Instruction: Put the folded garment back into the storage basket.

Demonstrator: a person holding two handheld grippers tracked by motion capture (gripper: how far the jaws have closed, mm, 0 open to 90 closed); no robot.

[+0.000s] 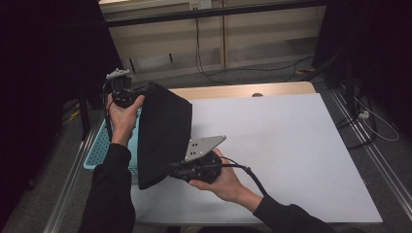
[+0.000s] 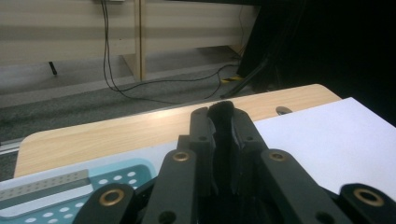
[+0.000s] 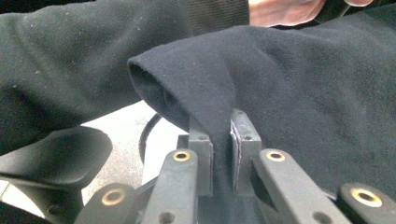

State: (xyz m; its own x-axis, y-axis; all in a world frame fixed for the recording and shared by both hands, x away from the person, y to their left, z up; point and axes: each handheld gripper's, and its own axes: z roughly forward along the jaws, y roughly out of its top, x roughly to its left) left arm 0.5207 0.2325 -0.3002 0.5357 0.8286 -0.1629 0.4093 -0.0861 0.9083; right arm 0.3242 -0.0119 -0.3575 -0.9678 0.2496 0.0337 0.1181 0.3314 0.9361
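A black cloth (image 1: pixel 163 133) hangs stretched between my two grippers above the left part of the white table sheet (image 1: pixel 291 145). My left gripper (image 1: pixel 145 91) holds its upper far corner; in the left gripper view its jaws (image 2: pixel 220 116) are pinched on a black fold of cloth (image 2: pixel 221 109). My right gripper (image 1: pixel 172 171) is shut on the lower near edge, with a grey three-cornered plate (image 1: pixel 204 145) on top. In the right gripper view the black cloth (image 3: pixel 299 79) rises out of the closed right gripper (image 3: pixel 221 126) and folds over to the left.
A teal perforated tray (image 1: pixel 99 148) lies at the table's left edge, partly behind the cloth. The wooden table edge (image 1: pixel 243 90) runs along the far side. Cables (image 1: pixel 204 63) trail on the grey floor beyond. A black sleeve (image 3: pixel 70 65) crosses the right gripper view.
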